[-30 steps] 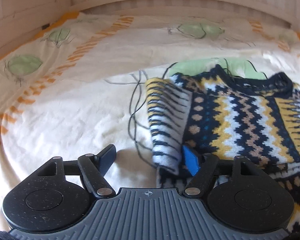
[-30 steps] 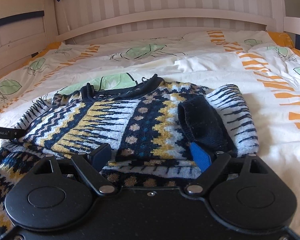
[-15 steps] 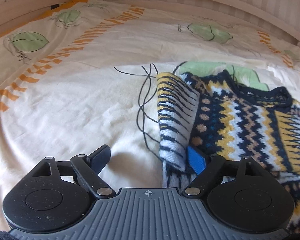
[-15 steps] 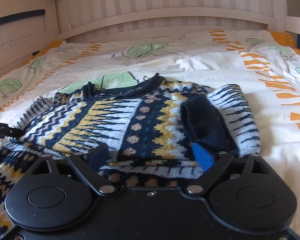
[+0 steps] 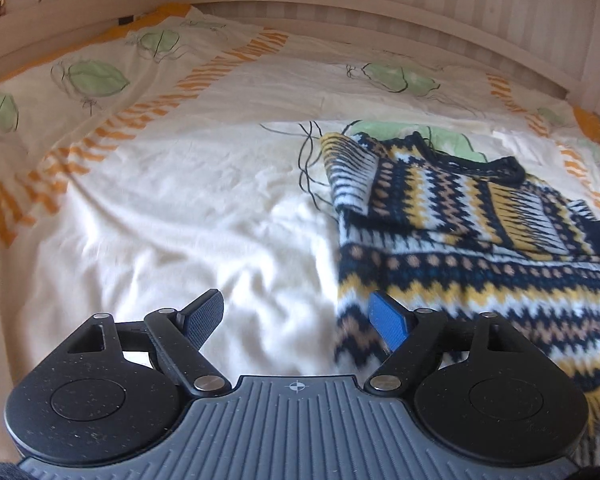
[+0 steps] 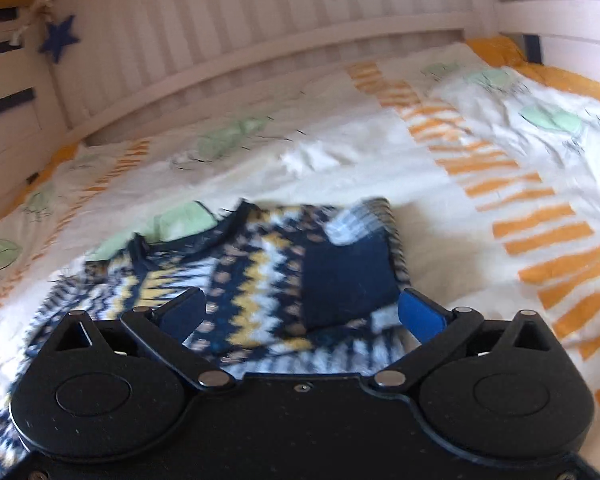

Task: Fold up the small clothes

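On the bed (image 5: 148, 216), spread with a cream cover printed with green leaves and orange dashes, lies a small knitted sweater (image 5: 452, 216) in navy, white, yellow and tan zigzag bands. Its two sleeves are folded in over the chest, the dark cuff (image 6: 348, 280) of one lying on top near the sweater's right edge. From the left wrist view the left claw (image 5: 298, 320) hangs over the cover at the sweater's near left edge, its jaws released; the blue pad (image 5: 388, 322) is over the hem, the dark pad (image 5: 204, 316) over bare cover, and nothing is pinched between them. From the right wrist view, which is blurred, the right claw (image 6: 300, 312) hovers above the sweater's lower right part with its jaws spread wide and empty. A white slatted headboard (image 6: 260, 20) stands behind the bed, with a blue star (image 6: 58, 38) hanging at its left end.
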### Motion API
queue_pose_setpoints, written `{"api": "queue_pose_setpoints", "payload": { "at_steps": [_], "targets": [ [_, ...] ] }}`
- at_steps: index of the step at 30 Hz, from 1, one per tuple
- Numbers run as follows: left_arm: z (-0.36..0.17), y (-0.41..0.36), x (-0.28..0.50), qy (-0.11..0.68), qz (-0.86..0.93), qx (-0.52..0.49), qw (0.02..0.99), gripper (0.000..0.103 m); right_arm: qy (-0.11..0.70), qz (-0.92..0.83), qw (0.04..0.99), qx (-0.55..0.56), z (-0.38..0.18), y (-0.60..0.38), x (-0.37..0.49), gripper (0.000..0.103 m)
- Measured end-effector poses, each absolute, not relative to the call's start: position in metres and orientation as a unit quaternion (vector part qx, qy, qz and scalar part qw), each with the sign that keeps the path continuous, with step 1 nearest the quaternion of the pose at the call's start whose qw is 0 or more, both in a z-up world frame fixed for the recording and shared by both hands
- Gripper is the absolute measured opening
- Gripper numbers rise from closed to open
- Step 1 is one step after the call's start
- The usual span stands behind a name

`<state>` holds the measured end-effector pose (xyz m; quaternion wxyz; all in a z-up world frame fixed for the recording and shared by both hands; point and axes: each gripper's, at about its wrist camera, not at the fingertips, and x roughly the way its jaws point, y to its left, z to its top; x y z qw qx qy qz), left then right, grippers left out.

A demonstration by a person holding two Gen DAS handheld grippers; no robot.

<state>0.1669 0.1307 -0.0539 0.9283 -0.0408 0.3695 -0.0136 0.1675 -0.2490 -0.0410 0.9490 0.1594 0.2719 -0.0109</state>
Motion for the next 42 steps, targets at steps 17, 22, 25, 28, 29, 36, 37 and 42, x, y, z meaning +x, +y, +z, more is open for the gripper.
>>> {"api": "queue_pose_setpoints", "payload": {
  "at_steps": [17,22,25,28,29,36,37,42],
  "targets": [
    [-0.046,0.125,0.074,0.397,-0.066,-0.085,0.911,0.079,0.335,0.053,0.903,0.262,-0.018,-0.268,0.03,0.103],
    [-0.05,0.119,0.058,0.415,-0.089,-0.075,0.902,0.079,0.391,0.06,0.877,0.273,-0.031,-0.27,-0.008,0.102],
    [-0.051,0.116,0.051,0.422,-0.099,-0.065,0.899,0.079,0.42,0.064,0.86,0.283,-0.04,-0.27,-0.026,0.103],
    [-0.053,0.112,0.045,0.43,-0.109,-0.057,0.894,0.079,0.438,0.064,0.844,0.303,-0.047,-0.272,-0.038,0.103],
    [-0.054,0.111,0.043,0.433,-0.113,-0.054,0.893,0.079,0.441,0.066,0.84,0.31,-0.048,-0.272,-0.041,0.103],
    [-0.061,0.106,0.037,0.461,-0.132,-0.053,0.876,0.079,0.464,0.087,0.819,0.326,-0.056,-0.268,-0.042,0.103],
    [-0.063,0.105,0.037,0.467,-0.132,-0.053,0.873,0.079,0.466,0.088,0.818,0.326,-0.058,-0.267,-0.041,0.103],
    [-0.071,0.105,0.043,0.484,-0.133,-0.06,0.863,0.08,0.47,0.092,0.813,0.332,-0.063,-0.267,-0.039,0.103]
  ]
}}
